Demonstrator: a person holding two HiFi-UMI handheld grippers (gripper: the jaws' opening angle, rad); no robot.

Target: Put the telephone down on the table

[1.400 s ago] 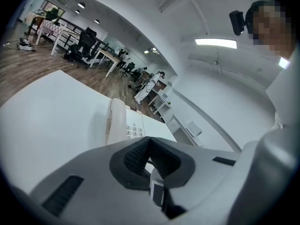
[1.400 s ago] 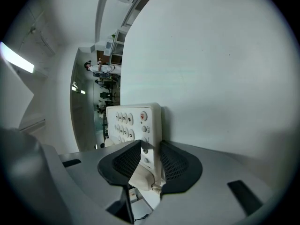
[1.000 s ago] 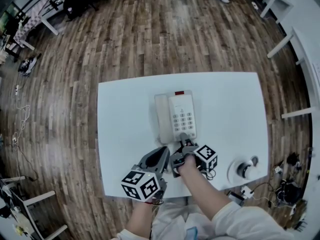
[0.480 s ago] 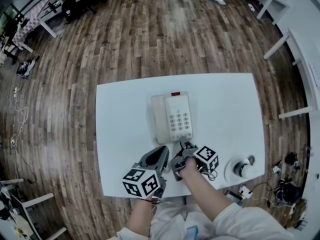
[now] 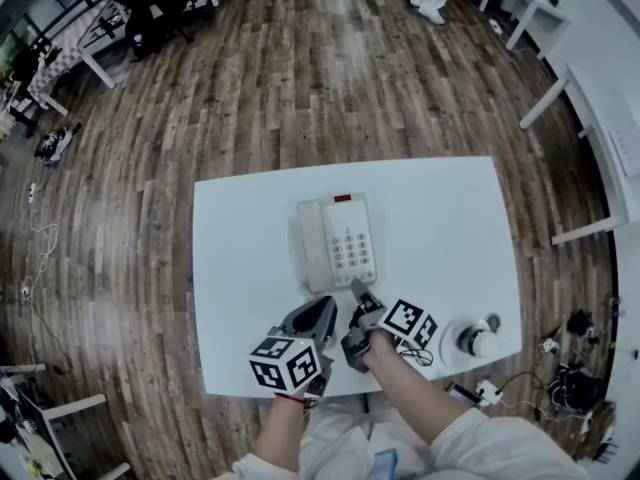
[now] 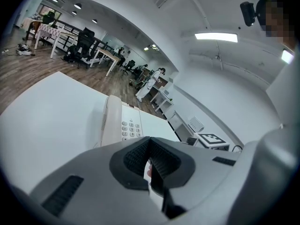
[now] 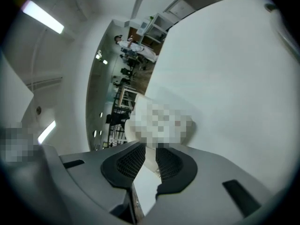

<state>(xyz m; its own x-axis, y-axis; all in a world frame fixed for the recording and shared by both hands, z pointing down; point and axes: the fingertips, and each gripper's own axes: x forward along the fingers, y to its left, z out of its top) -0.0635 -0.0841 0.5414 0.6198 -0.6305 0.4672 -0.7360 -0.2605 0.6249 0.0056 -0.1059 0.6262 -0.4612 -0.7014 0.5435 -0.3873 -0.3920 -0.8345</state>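
A white push-button telephone [image 5: 337,243] lies flat on the white table [image 5: 450,228], its handset in the cradle on its left side. My right gripper [image 5: 357,290] hovers at the phone's near edge, rolled to one side. Its jaws have just been closing and stand partly apart, with nothing between the pads. In the right gripper view the telephone [image 7: 149,103] lies just beyond the right gripper [image 7: 150,156]. My left gripper [image 5: 327,303] rests shut and empty to the left of it, near the table's front edge. In the left gripper view the telephone [image 6: 119,123] sits ahead of the left gripper [image 6: 149,161].
A white round object [image 5: 478,340] stands at the table's near right corner. Cables and small gear [image 5: 575,368] lie on the wooden floor to the right. Other desks [image 5: 590,88] and chairs stand further off around the room.
My right gripper has risen a little at the phone's near edge and rolled, and its jaws have narrowed. The left gripper and the telephone stay where they were.
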